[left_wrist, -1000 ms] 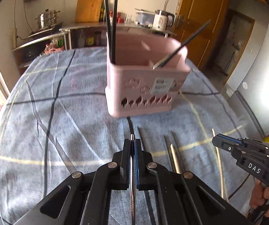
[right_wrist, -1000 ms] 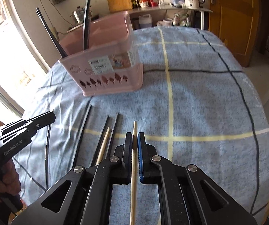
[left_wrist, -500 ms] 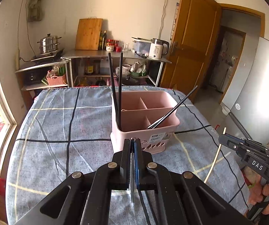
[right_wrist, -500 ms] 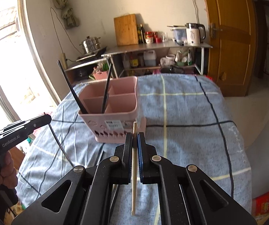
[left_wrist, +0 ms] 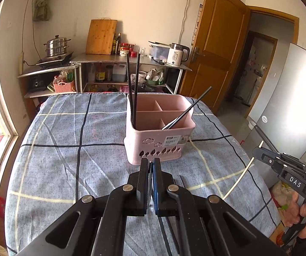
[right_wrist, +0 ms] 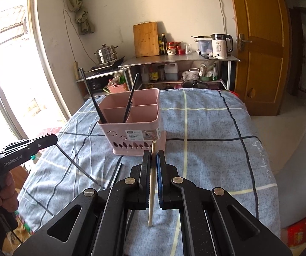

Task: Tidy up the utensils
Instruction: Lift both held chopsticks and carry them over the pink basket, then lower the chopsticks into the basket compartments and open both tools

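Two grippers, my left [left_wrist: 150, 162] clamping a dark chopstick [right_wrist: 76, 166], my right [right_wrist: 153, 153] pinching a pale chopstick [right_wrist: 151, 183], before the pink caddy [left_wrist: 159, 140] labelled "BASKET".

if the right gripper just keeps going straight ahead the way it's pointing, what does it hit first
Most likely the pink utensil basket. The right gripper, shut on a light wooden chopstick, points at the basket's near wall, and the chopstick's tip would probably touch first. Depth is hard to judge through the fisheye.
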Available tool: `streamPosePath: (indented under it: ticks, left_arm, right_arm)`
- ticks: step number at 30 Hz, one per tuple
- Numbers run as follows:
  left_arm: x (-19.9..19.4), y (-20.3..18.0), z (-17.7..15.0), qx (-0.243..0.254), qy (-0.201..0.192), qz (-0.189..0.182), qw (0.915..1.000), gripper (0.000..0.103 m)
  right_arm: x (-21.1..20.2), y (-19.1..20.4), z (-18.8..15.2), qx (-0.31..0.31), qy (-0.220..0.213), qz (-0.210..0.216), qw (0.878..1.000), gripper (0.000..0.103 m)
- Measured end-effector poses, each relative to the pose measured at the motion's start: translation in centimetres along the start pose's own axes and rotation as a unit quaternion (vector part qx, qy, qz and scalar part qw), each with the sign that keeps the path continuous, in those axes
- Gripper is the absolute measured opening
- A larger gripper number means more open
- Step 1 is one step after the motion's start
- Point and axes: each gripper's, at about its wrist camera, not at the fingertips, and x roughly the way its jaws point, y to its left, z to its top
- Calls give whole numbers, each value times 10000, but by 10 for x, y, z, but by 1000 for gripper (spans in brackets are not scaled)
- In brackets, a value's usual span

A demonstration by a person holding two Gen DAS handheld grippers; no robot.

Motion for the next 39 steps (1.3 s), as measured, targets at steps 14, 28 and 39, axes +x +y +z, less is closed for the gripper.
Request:
streamPosePath:
  ticks: [14,28,39]
  left_arm:
    - [-22,0,-24,-129,219,-95,9996,3]
    - [-35,-10,38,2,-298,-272,9992,3]
    - [-27,-4,103,-30,-688,-228,9974,3]
  right_arm:
    - [-29,9,-16,-203,75,-57,9997,5]
    - [-20,25,33,-159,-482,310,9982,5]
    - [0,39,90,-133,-974,553,9936,5]
